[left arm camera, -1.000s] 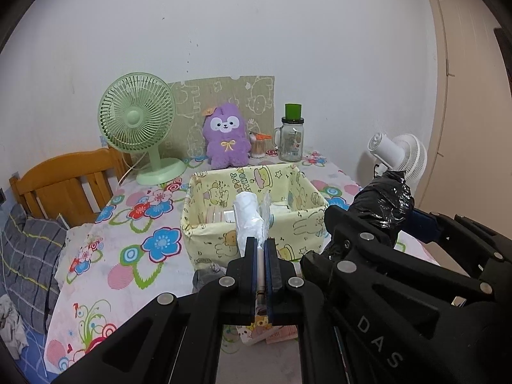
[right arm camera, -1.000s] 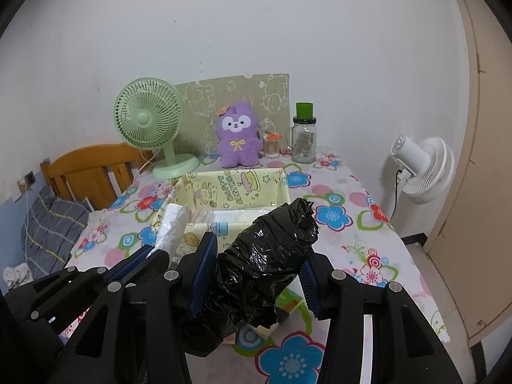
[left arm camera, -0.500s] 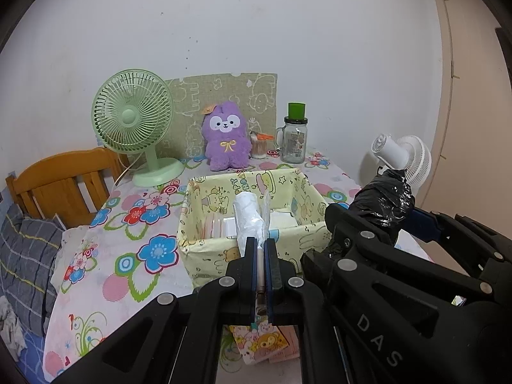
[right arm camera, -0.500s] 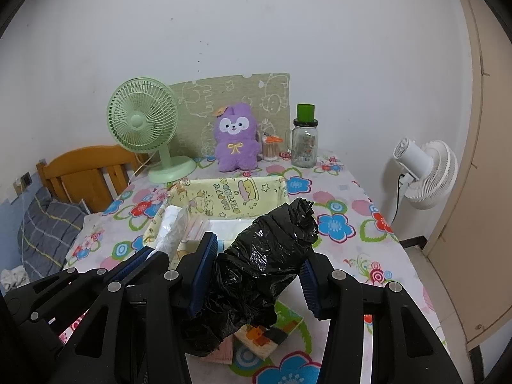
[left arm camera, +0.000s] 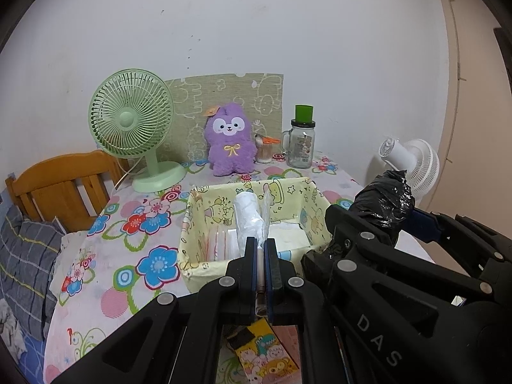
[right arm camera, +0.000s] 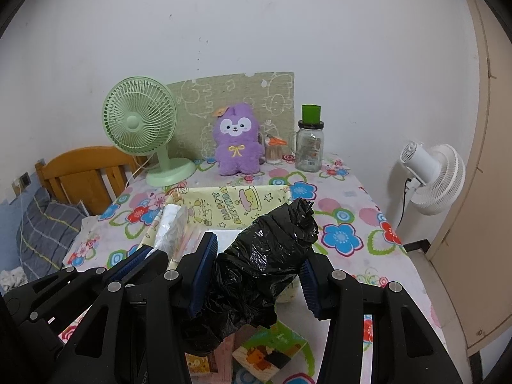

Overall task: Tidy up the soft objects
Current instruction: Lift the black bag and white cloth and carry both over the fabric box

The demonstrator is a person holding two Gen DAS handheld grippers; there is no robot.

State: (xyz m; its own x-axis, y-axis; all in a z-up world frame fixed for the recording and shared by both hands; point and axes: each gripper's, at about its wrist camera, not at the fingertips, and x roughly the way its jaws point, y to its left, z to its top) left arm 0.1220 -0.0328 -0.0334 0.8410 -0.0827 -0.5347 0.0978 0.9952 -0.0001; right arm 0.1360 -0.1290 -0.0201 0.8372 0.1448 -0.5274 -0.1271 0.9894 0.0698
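My left gripper [left arm camera: 261, 244] is shut on a white roll in clear plastic wrap [left arm camera: 248, 216] and holds it above the near edge of the yellow cartoon-print fabric basket [left arm camera: 289, 192]. My right gripper [right arm camera: 257, 262] is shut on a crumpled roll of black plastic bags [right arm camera: 272, 252], held just right of the left gripper, over the basket's near right corner. The black roll also shows in the left wrist view [left arm camera: 384, 206], and the white roll in the right wrist view [right arm camera: 171, 227]. The basket [right arm camera: 230, 200] holds flat white packs and clear bags.
On the floral tablecloth [left arm camera: 128, 256] at the back stand a green desk fan [left arm camera: 134, 128], a purple plush toy [left arm camera: 230, 140], a toothpick jar and a glass mug jar with a green lid [left arm camera: 302, 142]. Cartoon tissue packs [right arm camera: 272, 348] lie below the grippers. A wooden chair [left arm camera: 60, 185] stands left, a white fan [right arm camera: 432, 176] right.
Both grippers have moved forward and a little higher with their loads, closer over the basket. The basket's inside shows more now.
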